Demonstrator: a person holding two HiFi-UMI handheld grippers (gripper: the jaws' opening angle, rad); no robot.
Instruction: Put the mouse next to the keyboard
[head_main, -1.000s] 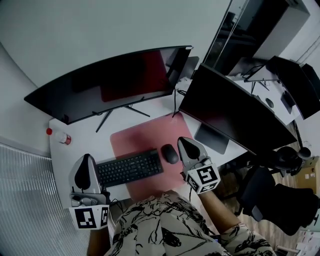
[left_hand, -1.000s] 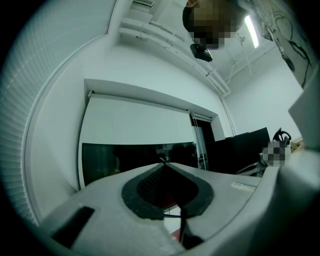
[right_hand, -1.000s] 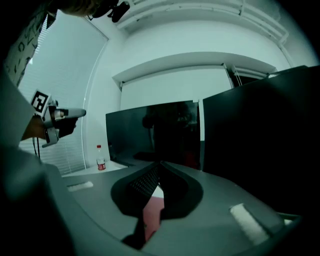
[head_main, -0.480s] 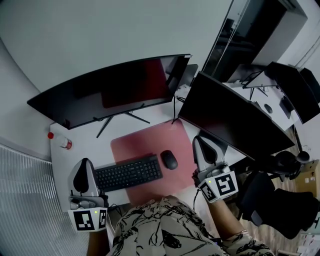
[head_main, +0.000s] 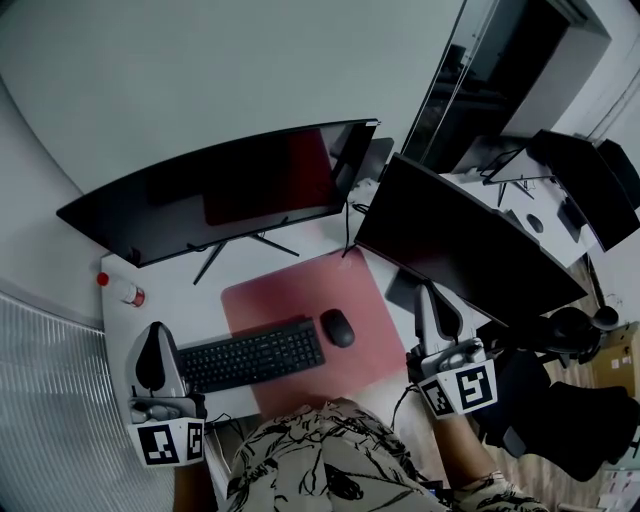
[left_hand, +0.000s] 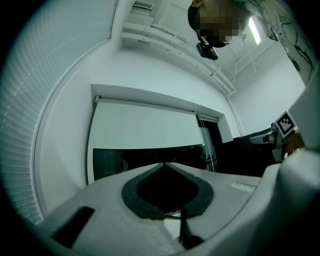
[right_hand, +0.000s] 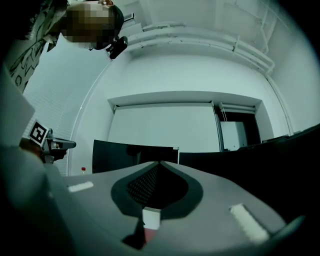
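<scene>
Left tool (head_main: 156, 335) and right tool (head_main: 430, 293) closed, empty; mouse (head_main: 337, 328) beside keyboard (head_main: 250, 356) on mat (head_main: 300, 288)

Left hand-held gripper (head_main: 156, 332) and right hand-held gripper (head_main: 432, 292), both level, jaws together, empty, well apart.

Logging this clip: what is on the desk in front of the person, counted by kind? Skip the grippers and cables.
Monitors: 2, a curved monitor and a flat monitor
Keyboard: 1
Mouse: 1
Desk mat, red: 1
Bottle with a red cap: 1
Total: 6
</scene>
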